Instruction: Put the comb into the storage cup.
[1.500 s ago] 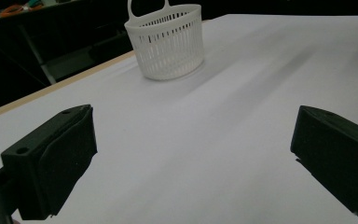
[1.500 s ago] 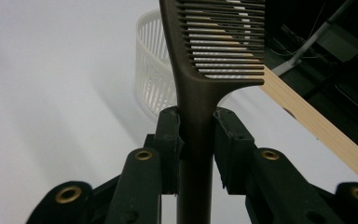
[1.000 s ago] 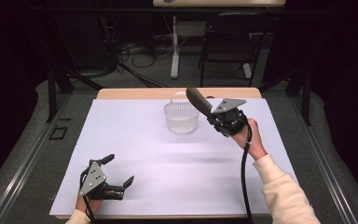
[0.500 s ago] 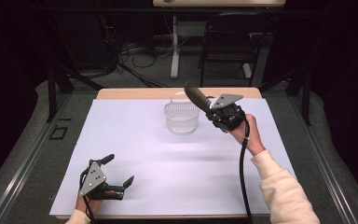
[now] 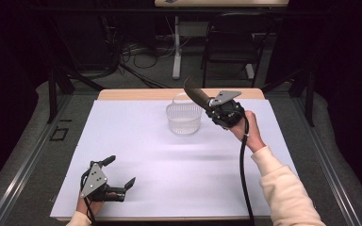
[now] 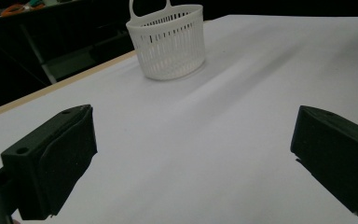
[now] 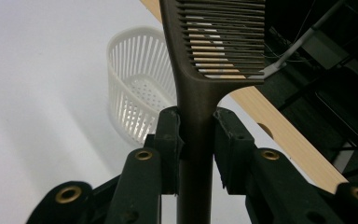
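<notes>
A white slotted basket (image 5: 184,118) with a thin loop handle stands on the white table cover (image 5: 136,141) just above the middle of the high view, toward the far wooden edge of the table (image 5: 122,94). Right beside it, slightly right of centre in that frame, the right gripper (image 5: 207,103) is raised off the surface in the person's right hand (image 5: 246,132), its jaws closed tight on the handle of a dark wide-tooth comb (image 5: 195,93); the comb's toothed end slants up and to the left over the basket's far right rim. In the right gripper view the comb handle rises straight between the two black jaws at centre, the teeth spread across the top of the frame, and the basket sits behind it at left centre. At the lower left of the high view the left gripper (image 5: 120,174) rests low by the near edge of the cover, held by the left hand (image 5: 87,205), its jaws spread wide with nothing between them; its own view shows bare white cover between the jaws and the basket at the top
</notes>
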